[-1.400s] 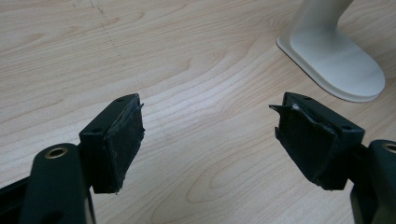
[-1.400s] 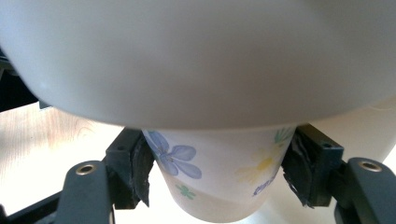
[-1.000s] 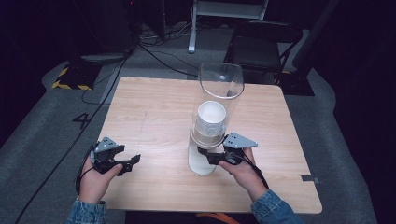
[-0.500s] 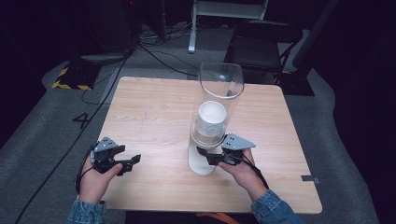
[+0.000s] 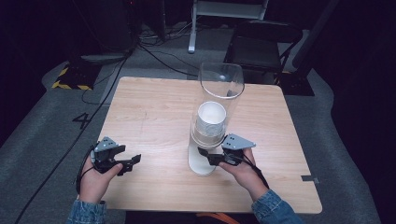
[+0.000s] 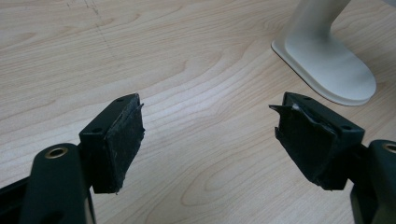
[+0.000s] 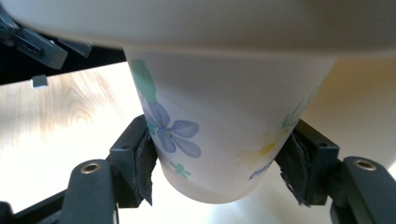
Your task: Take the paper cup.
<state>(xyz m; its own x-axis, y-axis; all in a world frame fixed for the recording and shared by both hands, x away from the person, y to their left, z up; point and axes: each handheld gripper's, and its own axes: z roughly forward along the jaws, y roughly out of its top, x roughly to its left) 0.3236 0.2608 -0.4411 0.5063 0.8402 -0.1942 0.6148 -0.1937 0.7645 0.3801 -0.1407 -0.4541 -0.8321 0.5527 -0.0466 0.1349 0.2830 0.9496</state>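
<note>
A white paper cup printed with blue, green and yellow flowers is gripped beneath the clear dispenser tube by the just-closing right tool, while the left tool, well apart from the tube, is held open and empty over the table.

The left gripper hangs low over the light wooden tabletop, its two black jaws standing wide apart with nothing but bare wood grain between them. Both pads look worn and ragged at their edges. At the upper right, a white stand rests on the tabletop, its flat oval foot spreading below a curved stem, well apart from the jaws
</note>
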